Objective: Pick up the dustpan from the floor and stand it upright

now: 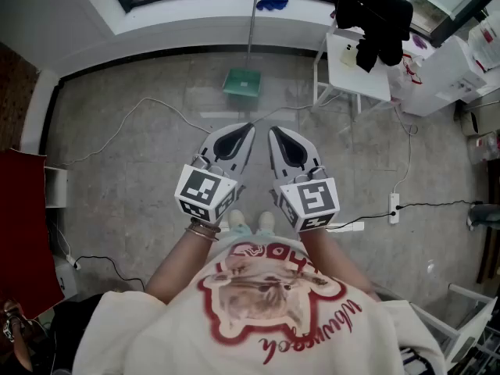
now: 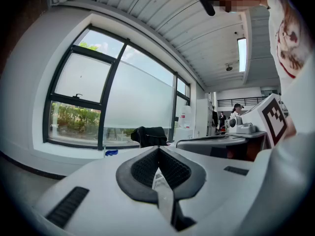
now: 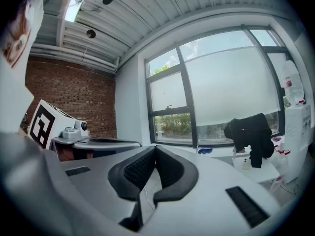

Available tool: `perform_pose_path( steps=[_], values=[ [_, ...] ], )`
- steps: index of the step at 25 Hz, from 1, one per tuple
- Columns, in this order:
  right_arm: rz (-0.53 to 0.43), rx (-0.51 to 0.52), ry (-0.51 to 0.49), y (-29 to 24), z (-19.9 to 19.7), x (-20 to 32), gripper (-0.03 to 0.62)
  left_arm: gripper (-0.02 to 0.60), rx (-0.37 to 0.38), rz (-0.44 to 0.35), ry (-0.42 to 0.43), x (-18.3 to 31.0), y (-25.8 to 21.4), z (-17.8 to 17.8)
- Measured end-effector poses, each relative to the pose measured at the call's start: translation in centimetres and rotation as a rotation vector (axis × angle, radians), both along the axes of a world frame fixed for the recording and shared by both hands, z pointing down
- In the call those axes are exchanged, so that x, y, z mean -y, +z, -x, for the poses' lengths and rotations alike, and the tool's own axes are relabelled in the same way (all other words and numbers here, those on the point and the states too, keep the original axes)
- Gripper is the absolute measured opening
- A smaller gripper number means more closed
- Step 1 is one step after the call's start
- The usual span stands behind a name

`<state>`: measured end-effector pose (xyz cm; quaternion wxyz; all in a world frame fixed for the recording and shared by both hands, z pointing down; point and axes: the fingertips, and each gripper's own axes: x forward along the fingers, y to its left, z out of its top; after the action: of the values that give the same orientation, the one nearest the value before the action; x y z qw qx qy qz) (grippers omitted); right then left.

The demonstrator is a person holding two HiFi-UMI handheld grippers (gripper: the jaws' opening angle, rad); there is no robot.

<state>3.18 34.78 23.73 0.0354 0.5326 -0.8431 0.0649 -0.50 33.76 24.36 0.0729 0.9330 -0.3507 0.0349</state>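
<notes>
The green dustpan (image 1: 242, 83) rests on the grey floor near the far wall, and its long thin handle (image 1: 251, 30) runs toward the window sill. Both grippers are held side by side in front of the person, well short of the dustpan and not touching it. My left gripper (image 1: 248, 128) has its jaws together with nothing between them, and its dark pads (image 2: 142, 168) meet at the tip. My right gripper (image 1: 273, 131) is likewise shut and empty, its pads (image 3: 135, 168) touching. Neither gripper view shows the dustpan.
A white table (image 1: 355, 73) with a black garment (image 1: 373, 14) draped over it stands right of the dustpan. Cables (image 1: 141, 112) trail across the floor, with a power strip (image 1: 394, 208) at the right. A red panel (image 1: 23, 225) stands at the left. Something blue (image 1: 272, 3) lies on the sill.
</notes>
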Motion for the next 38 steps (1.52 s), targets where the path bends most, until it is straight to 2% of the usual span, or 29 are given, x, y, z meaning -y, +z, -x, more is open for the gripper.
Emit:
perform_pose_path(
  steps=[11, 19, 26, 30, 38],
  values=[
    [-0.012, 0.003, -0.024, -0.3, 0.0, 0.5, 0.025, 0.018, -0.012, 0.003, -0.005, 1.1, -0.1, -0.7],
    [-0.057, 0.045, -0.017, -1.1, -2.7, 1.3, 0.025, 0.018, -0.019, -0.001, -0.019, 2.3, -0.1, -2.6],
    [-0.052, 0.061, -0.014, -0.4, -5.5, 2.1, 0.025, 0.018, -0.042, -0.023, -0.035, 3.0, -0.3, -4.7],
    [-0.011, 0.071, -0.005, 1.0, -6.2, 2.9, 0.025, 0.018, -0.043, 0.007, -0.019, 3.7, 0.8, -5.4],
    [-0.019, 0.049, 0.028, 2.2, -8.1, 8.7, 0.025, 0.018, -0.077, -0.016, 0.001, 10.4, 1.3, -6.5]
  ],
)
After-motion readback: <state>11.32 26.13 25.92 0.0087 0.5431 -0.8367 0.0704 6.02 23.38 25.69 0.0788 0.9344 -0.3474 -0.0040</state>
